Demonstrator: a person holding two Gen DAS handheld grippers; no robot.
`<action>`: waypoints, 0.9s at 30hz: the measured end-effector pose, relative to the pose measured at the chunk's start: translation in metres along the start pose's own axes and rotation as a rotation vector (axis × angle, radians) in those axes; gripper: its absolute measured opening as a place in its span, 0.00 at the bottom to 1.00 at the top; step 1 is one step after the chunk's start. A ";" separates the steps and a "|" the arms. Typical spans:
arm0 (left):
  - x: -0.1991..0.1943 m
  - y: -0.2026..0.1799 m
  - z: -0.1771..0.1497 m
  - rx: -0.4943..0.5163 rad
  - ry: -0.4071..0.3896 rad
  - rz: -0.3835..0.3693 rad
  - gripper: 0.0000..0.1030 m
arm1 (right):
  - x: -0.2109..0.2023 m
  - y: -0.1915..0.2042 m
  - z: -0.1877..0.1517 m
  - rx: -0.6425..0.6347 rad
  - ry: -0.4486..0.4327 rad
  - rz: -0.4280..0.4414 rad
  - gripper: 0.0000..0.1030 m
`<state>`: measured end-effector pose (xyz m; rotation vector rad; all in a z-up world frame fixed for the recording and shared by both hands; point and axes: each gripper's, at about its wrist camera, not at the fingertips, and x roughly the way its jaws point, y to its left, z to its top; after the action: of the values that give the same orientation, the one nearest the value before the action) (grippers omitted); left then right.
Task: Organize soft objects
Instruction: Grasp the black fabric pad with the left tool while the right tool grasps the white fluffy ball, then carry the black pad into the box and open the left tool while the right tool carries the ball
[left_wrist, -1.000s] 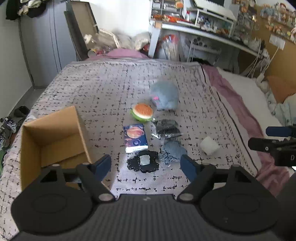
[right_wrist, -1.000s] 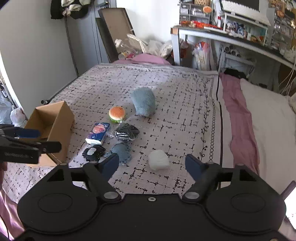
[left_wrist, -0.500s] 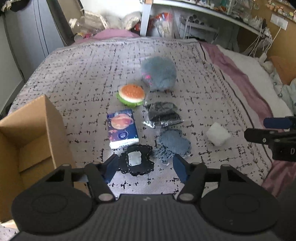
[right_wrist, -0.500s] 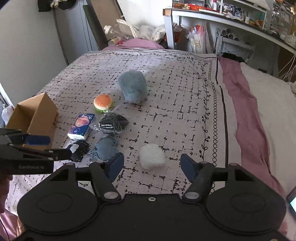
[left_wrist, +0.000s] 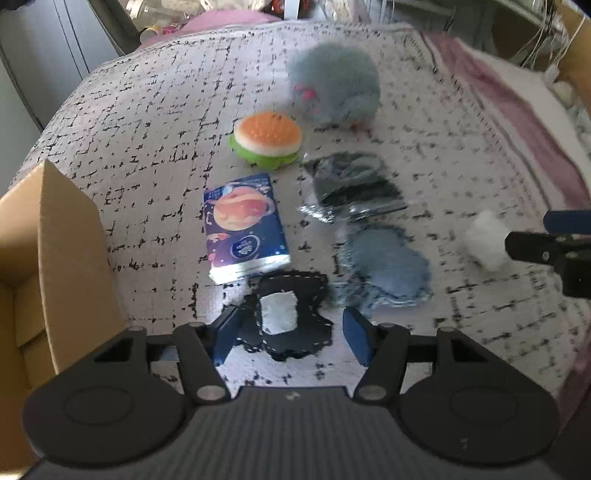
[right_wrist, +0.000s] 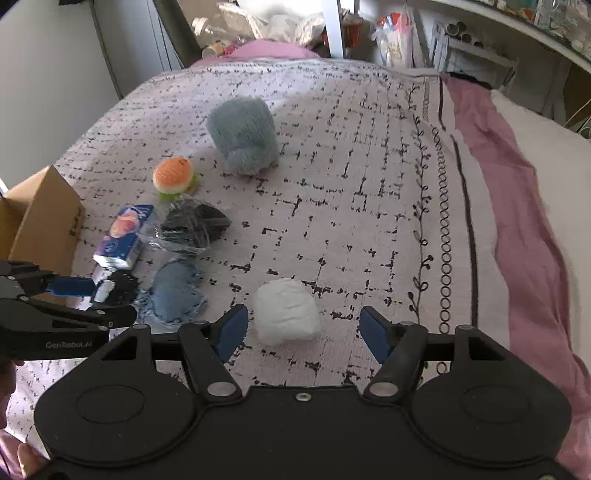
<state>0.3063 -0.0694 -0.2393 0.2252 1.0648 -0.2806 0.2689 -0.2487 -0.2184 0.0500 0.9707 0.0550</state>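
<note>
I've got the left gripper (left_wrist: 288, 334) straddling the black patch (left_wrist: 290, 315) and the right gripper (right_wrist: 304, 332) over the white wad (right_wrist: 286, 310), both on the bed (right_wrist: 351, 192), fingers half-wide, empty; box (left_wrist: 48, 266) is close, so drops should be short.

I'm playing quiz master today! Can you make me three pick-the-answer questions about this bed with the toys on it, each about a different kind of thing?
1. Where is the cardboard box?
A. at the left edge of the bed
B. on top of the fluffy toy
C. beside the white lump

2. What colour is the fluffy toy?
A. red
B. grey-blue
C. yellow

3. How is the right gripper?
A. squeezing the burger toy
B. shut with nothing in it
C. open, with the white lump between its fingers

Answers:
1 A: the box stands at the left, past the tissue pack.
2 B: its fur is grey-blue.
3 C: the fingers stand apart from the white lump; the burger toy lies far off.
</note>
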 end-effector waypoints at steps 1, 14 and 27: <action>0.003 -0.001 0.000 0.015 -0.001 0.012 0.59 | 0.004 0.000 0.001 -0.002 0.006 0.002 0.62; -0.008 0.007 0.001 -0.013 -0.022 -0.006 0.32 | 0.016 0.012 0.003 -0.027 0.048 0.022 0.44; -0.094 0.022 -0.007 -0.070 -0.201 -0.030 0.32 | -0.060 0.049 0.013 -0.046 -0.097 0.073 0.44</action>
<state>0.2656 -0.0353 -0.1587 0.1154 0.8779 -0.2858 0.2448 -0.2047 -0.1588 0.0455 0.8699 0.1404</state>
